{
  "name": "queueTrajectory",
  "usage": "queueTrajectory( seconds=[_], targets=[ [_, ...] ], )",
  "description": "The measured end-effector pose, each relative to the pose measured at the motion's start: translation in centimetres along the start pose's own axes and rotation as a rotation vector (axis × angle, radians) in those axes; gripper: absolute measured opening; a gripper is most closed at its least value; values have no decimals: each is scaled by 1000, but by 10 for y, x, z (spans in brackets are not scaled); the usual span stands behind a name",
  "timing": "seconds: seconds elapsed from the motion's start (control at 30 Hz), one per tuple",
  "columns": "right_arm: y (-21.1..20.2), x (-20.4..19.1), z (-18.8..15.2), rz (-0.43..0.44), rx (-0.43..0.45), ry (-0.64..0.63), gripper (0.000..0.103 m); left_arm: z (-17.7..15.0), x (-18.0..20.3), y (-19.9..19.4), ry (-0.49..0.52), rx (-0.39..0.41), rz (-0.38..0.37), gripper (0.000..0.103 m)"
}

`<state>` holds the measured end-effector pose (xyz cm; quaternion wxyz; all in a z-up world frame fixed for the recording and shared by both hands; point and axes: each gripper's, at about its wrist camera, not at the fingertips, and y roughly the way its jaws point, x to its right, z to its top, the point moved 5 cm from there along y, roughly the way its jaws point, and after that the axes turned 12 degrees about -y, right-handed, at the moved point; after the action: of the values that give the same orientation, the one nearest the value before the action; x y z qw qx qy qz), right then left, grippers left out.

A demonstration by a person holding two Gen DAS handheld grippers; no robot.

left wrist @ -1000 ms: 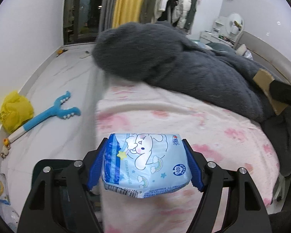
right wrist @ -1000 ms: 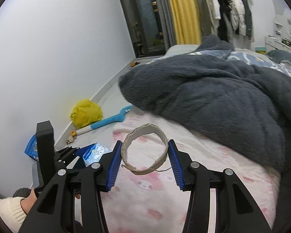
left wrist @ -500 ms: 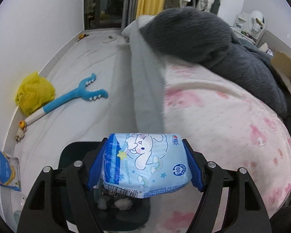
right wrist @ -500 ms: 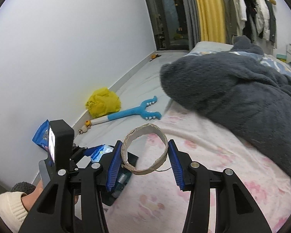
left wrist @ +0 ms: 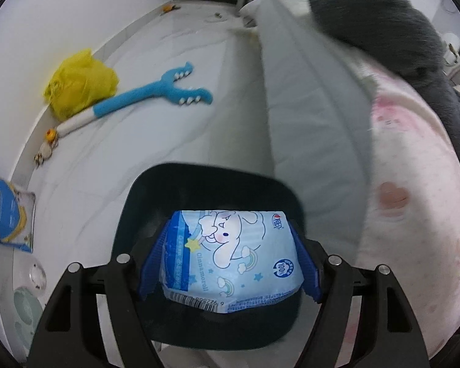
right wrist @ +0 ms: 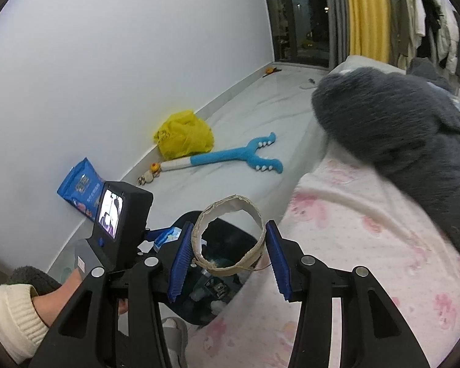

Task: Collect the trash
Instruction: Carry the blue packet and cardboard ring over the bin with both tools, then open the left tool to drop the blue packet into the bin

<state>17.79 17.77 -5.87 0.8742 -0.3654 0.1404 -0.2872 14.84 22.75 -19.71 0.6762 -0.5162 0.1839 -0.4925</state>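
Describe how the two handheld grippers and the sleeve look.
Both the left gripper and the right gripper have black plastic frames with silver screws and ribbed blue fingers. The left one carries a black block with a small lit screen. The sleeve is cream ribbed knit.

Through my two wrist cameras, the left gripper (left wrist: 230,263) and right gripper (right wrist: 227,259) look alike: matte black angular arms with cut-out slots, round silver screw heads at the joints, and ribbed blue pads lining the fingers (right wrist: 181,260). I see a small lit screen (right wrist: 111,214) in a black housing mounted on the left unit, and a cream ribbed knit cuff (right wrist: 12,316) at the wrist.
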Motion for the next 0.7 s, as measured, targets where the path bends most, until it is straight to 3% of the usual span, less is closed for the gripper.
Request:
queueTrajectory(
  seconds=[0.33, 0.47, 0.7],
  targets=[
    [44, -24, 4, 43, -53, -7, 48, -16, -45, 23, -34, -110, 40, 81],
    [70, -32, 2, 54, -89, 1, 48, -19, -54, 21, -32, -110, 45, 89],
    [110, -44, -4, 68, -153, 10, 48, -19, -81, 10, -43, -94, 52, 89]
  ],
)
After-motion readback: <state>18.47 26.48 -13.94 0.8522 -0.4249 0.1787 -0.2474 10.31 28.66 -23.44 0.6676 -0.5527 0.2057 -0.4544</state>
